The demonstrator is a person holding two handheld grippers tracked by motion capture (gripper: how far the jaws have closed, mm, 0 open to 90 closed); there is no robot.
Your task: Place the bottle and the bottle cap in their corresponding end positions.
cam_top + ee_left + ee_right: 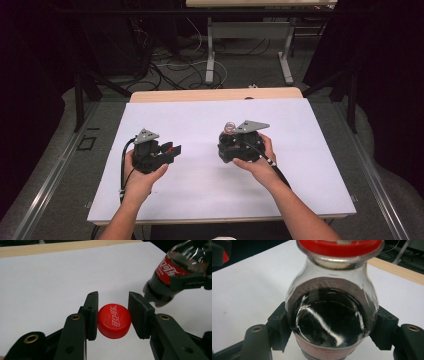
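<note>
A small cola bottle [332, 312] with dark liquid and a red label is clamped between the pads of my right gripper [332, 330], which is shut on it. In the high view the bottle's open neck [230, 127] points up and away from my right gripper [231, 141], right of centre on the white table. The red cap [114, 320] is off the bottle, pinched between the pads of my left gripper [113, 305] just above the sheet. My left gripper [171, 149] is left of centre. The tilted bottle [172, 267] is also in the left gripper view, upper right.
A white sheet [210, 190] covers the table, with a wooden edge [215, 94] along the back. Behind it are floor cables and the legs of another table [210, 55]. Dark curtains stand on both sides.
</note>
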